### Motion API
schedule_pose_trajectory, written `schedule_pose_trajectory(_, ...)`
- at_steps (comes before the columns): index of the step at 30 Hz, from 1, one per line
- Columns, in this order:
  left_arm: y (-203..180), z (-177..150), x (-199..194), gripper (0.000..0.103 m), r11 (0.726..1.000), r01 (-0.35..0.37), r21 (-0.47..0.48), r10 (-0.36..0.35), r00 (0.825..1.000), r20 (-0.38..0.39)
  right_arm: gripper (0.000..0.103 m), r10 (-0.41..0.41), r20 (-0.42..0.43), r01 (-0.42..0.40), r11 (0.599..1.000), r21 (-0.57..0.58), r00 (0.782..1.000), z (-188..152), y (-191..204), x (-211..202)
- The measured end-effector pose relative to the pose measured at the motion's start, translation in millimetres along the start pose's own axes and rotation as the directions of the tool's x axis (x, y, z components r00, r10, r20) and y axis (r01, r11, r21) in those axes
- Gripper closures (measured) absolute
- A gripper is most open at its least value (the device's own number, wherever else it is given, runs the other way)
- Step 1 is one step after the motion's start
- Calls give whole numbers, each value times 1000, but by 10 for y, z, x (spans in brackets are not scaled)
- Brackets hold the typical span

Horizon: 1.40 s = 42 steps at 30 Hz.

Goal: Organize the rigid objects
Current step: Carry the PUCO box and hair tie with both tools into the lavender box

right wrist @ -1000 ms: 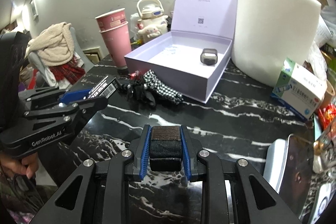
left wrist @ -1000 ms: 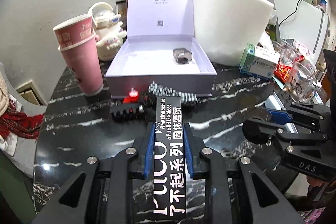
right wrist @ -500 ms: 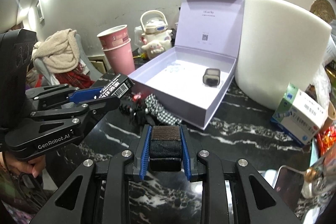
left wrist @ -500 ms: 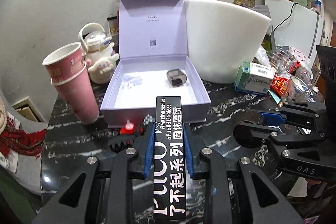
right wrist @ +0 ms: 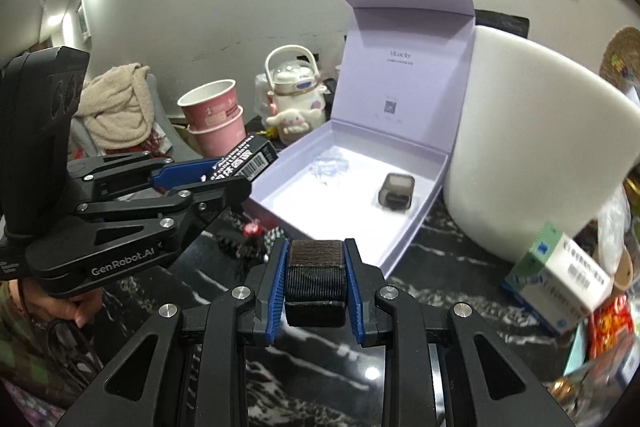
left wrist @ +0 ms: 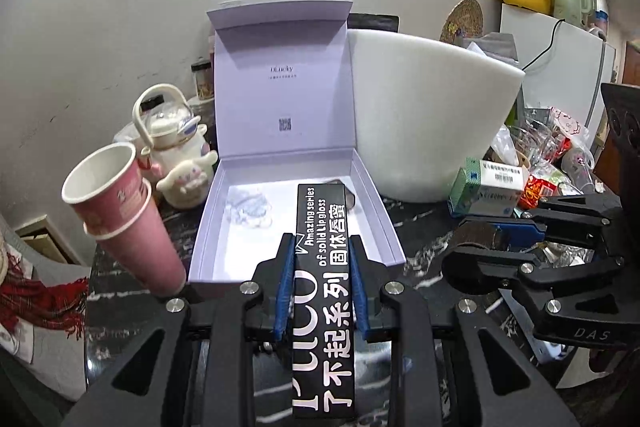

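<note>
Left tongs [left wrist: 320, 291]: pinching the black lip gloss carton [left wrist: 323, 291] by its long sides, far end over the lavender box [left wrist: 376, 211].
Right tongs [right wrist: 316, 287]: clamped on a ribbed black block [right wrist: 316, 281], above the tabletop [right wrist: 448, 291] near the box.
Handling: carton likely light, stiff, crushable; grip mid-length, gently.

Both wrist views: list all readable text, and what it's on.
"Amazing series of solid Lip gloss", "固体唇蜜": black lip gloss box.
"GenRobot.AI": left gripper.
"DAS": right gripper.
"uLucky": purple box lid.
QR code, pink cups and medicine box print: too small to read.
</note>
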<state>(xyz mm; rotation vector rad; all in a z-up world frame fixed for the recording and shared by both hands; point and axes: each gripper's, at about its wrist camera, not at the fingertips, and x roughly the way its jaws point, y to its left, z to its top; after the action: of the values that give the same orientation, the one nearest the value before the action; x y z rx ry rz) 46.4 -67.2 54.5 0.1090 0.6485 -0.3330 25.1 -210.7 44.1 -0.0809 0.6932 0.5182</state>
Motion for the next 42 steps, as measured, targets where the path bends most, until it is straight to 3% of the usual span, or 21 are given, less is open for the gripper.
schedule_pose_trajectory(8,23,234,167,78,1000,19,7,-19,1000,14,77,34,7,-34,999,3,999,244,-157,129)
schedule_pose_trajectory(29,358,776,799,78,999,4,54,-5,1000,12,77,-6,44,9,997,-75,999,827,-409,606)
schedule_pose_trajectory(42,625,904,1325,78,999,-5,47,6,1000,-22,77,-43,35,46,995,-93,998,1037,-605,1086)
